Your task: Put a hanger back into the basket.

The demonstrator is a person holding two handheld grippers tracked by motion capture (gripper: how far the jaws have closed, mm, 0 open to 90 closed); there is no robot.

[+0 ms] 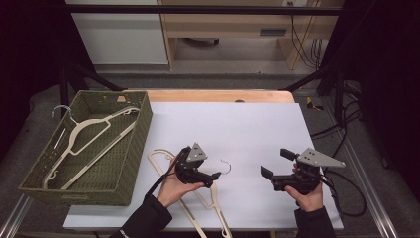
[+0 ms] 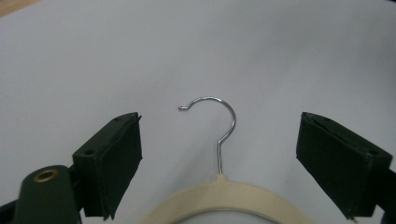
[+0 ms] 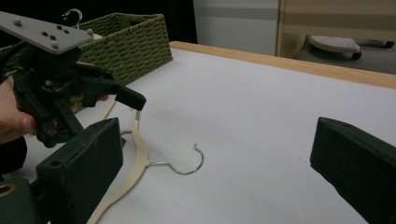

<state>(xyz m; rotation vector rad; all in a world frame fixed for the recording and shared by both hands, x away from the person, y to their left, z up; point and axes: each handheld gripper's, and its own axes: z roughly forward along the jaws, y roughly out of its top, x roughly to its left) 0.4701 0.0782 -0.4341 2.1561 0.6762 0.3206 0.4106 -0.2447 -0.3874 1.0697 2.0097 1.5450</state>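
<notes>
1. Cream plastic hanger with a wire hook lies flat on the white table sheet, near the person's edge of the table and just right of the basket; hook points toward the middle of the sheet, and one arm of the hanger runs off toward the near edge

2. Left gripper sits low over the hanger's neck, held in the left hand. In the left gripper view its jaws stand wide apart, one each side of the hook stem, pads off the metal. Nothing gripped. Judgement: lined up this way to close on the neck or hook stem, the narrowest part to pinch

3. Right gripper is held by the right hand above bare sheet, well apart from the hanger, jaws spread wide with nothing between them. Judgement: parked clear so it does not crowd the pick; free to steady the hanger if it swings

4. Green woven basket at the left of the table, part overhanging the sheet. Holds one second hanger, same cream type, lying diagonally, its hook poking over the far left rim

5. Judgement: the hanger on the sheet is likely bound for the basket; diagonal lay looks like the only fit, since a hanger spans nearly the full length
</notes>
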